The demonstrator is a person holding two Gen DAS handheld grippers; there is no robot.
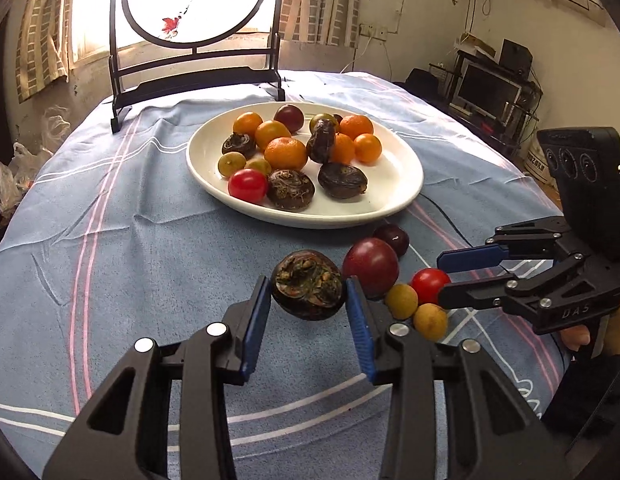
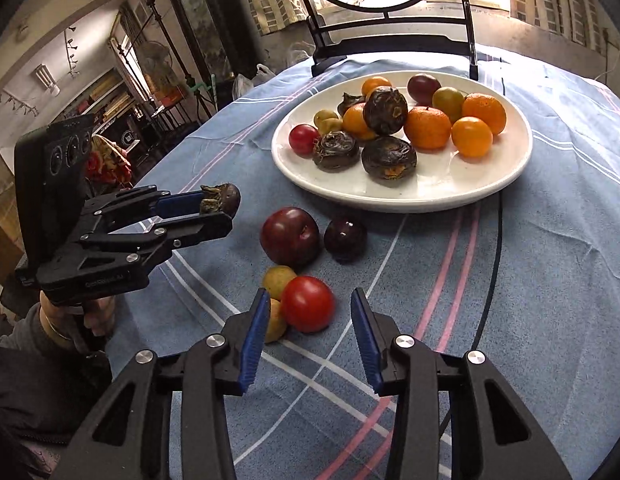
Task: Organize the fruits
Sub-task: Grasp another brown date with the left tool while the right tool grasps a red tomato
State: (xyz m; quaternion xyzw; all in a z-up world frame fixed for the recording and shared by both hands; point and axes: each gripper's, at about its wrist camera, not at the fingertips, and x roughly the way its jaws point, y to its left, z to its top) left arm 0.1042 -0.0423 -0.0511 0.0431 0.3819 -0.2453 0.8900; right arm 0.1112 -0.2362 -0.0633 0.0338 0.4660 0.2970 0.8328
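My left gripper (image 1: 308, 296) is shut on a dark water chestnut (image 1: 308, 284), which is held just off the blue cloth; the right wrist view shows the same grip (image 2: 220, 204). My right gripper (image 2: 310, 312) stands open around a red tomato (image 2: 308, 303), with a gap left at its right pad. Beside the tomato lie two small yellowish fruits (image 2: 278, 280), and beyond it a large dark red plum (image 2: 290, 236) and a smaller dark plum (image 2: 345, 238). Farther back, a white plate (image 2: 409, 200) holds several oranges, water chestnuts and small tomatoes.
A round painted screen on a black stand (image 1: 194, 20) rises at the table's far edge behind the plate. A black cable (image 2: 497, 240) runs over the cloth right of the plate. A person's hand (image 2: 90, 316) grips the left tool's handle.
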